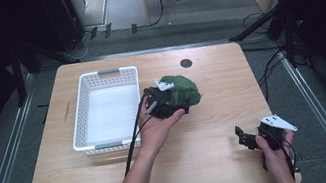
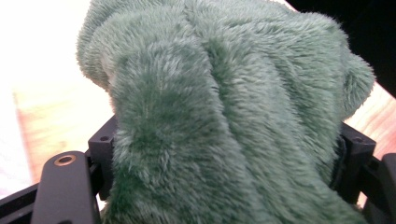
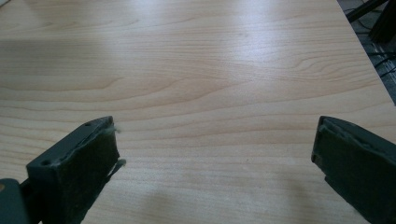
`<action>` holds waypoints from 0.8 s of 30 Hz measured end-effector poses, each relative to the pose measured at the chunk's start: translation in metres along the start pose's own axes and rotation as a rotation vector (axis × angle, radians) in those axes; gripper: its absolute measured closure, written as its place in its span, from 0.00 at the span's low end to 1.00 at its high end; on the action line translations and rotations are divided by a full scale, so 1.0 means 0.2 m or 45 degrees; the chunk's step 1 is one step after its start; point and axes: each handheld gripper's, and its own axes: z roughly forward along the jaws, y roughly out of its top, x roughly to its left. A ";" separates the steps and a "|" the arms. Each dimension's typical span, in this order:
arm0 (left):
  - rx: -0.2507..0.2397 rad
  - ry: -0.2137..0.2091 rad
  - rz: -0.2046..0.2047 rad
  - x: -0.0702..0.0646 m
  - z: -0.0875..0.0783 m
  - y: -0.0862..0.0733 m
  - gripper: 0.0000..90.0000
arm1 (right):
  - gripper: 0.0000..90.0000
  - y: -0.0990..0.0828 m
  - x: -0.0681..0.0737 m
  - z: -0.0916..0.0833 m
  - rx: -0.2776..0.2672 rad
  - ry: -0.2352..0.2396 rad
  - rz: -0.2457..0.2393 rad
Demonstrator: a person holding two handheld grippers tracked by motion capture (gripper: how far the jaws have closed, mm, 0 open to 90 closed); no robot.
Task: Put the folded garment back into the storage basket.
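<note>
Left hand-held gripper point(image 1: 173, 101) pinching green plush cloth point(image 1: 182, 89) | right hand-held gripper point(image 1: 243, 137) spread above table point(image 1: 214, 163)

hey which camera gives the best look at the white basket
The high view: it shows the whole white basket on the table, left of the green plush in the left gripper. The left gripper view catches at most a washed-out white blur at its left edge; the right gripper view looks at bare tabletop.

Black claws point(image 1: 171, 101) point(image 1: 241, 137), grey three-cornered plates, black trailing cables, bare forearms.
</note>
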 end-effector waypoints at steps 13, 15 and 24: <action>-0.080 0.080 -0.055 0.21 -0.17 0.03 0.25 | 0.01 0.00 0.00 0.00 0.001 0.000 0.000; -0.088 0.089 -0.073 0.25 -0.19 0.03 0.25 | 0.01 0.00 0.00 0.00 0.002 -0.001 0.001; -0.112 0.168 -0.126 0.41 -0.25 0.00 0.26 | 0.01 0.00 0.00 0.00 0.001 -0.002 0.004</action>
